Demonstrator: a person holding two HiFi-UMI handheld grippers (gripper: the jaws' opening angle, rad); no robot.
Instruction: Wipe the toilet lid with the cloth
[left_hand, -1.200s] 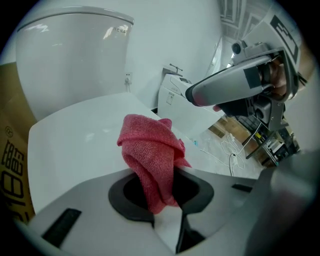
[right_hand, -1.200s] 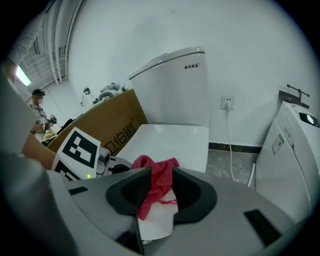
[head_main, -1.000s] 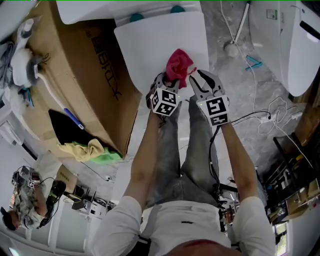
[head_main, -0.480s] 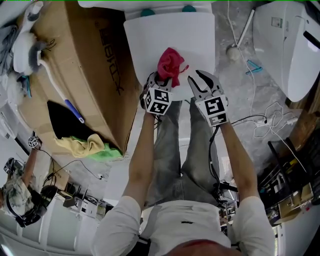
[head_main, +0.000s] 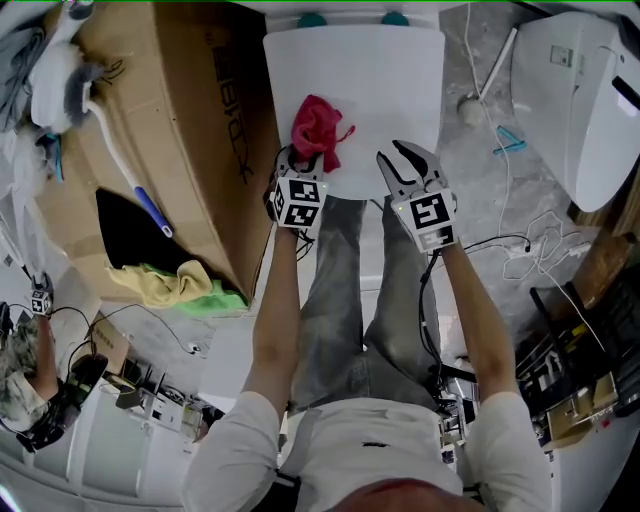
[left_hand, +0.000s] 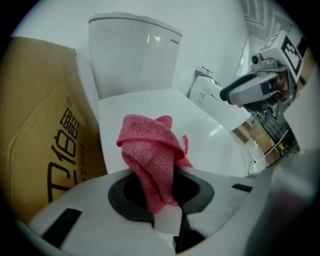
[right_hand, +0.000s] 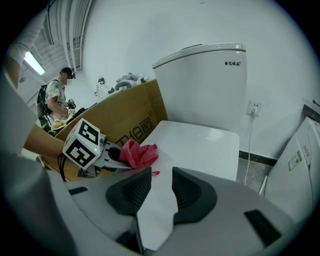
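— Looking along our left gripper (left_hand: 162, 200), how much of the cloth (left_hand: 150, 150) do we really see?

— Only the bunched upper part. Its lower end runs down between the dark pads, which are clamped on it, so its tail is out of our sight. From the head view the marker cube covers most of the left gripper (head_main: 303, 160). The red cloth (head_main: 317, 128) sticks out past it over the toilet lid (head_main: 385, 80).

— Does it touch the lid?

— We cannot tell; the cloth hides its own underside. In the right gripper view the cloth (right_hand: 137, 154) sits at the front left part of the lid (right_hand: 200, 145).

— And our right gripper (head_main: 410, 165)?

— In its own view, our right gripper (right_hand: 157, 192) has its jaws parted, with only bare lid showing in the gap. It hovers over the lid's front right part.

— What gets cut off?

— The tank (left_hand: 132, 55) runs out past the top of the head view. Our grippers and arms cover the lid's front edge.

— Where is there room?

— On the left there is little. The cardboard box (head_main: 200, 130) stands close along the lid's left edge, just beside the cloth. The lid's middle, back and right side are bare white. Beyond its right edge comes grey floor with loose cables (head_main: 530, 240), then a second white fixture (head_main: 580, 90).
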